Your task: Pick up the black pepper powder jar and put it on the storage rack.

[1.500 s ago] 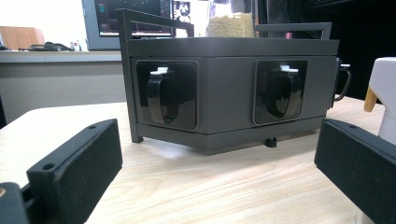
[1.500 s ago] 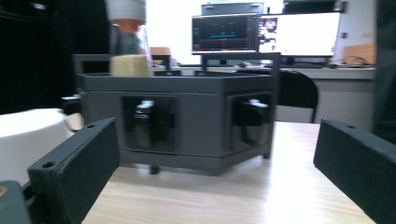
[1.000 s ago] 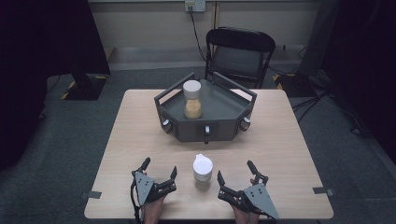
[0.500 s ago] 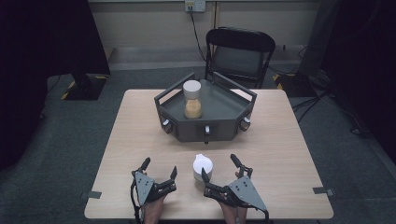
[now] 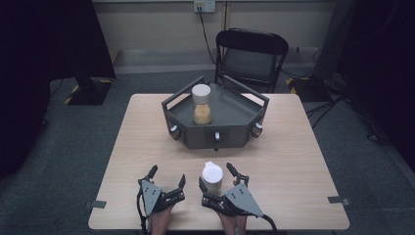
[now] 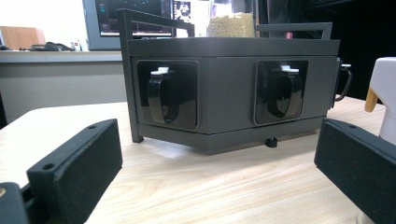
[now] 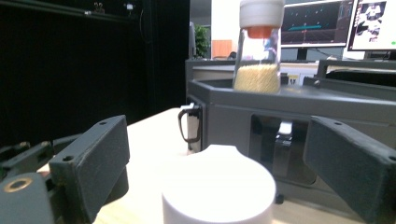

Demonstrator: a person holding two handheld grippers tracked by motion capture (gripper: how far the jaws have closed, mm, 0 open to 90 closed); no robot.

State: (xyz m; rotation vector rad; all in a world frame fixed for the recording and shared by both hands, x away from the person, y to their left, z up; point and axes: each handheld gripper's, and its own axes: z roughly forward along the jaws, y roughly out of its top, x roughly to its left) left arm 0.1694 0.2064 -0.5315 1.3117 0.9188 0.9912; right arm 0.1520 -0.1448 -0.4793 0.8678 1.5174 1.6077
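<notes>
High view is showing the right gripper (image 5: 216, 182) now sitting around the small white-capped bottle (image 5: 212, 176) near the front edge of the bench (image 5: 293, 161); a second ago it was lying off to the bottle's right, and it has slid across since. Its jaws have just been closing, with the bottle standing between them, but they are still gaping on both sides and the pads are not yet pressing on it. Right gripper view is confirming this: the white cap (image 7: 218, 186) is rising between the two black jaws with gaps left and right. I judge a grasp of this bottle is beginning, and a little more closing is needed.

The left gripper (image 5: 167, 182) is resting wide and empty just beside the bottle, on its left, so it is crowding that side somewhat. Farther back, a dark grey six-sided tray (image 5: 240, 115) is standing mid-bench, carrying a grain-filled jar (image 5: 201, 104) with a white lid. Its raised rails (image 5: 183, 90) are likely to be getting in the way of any move toward the tray. A black chair (image 5: 252, 56) is standing behind.
</notes>
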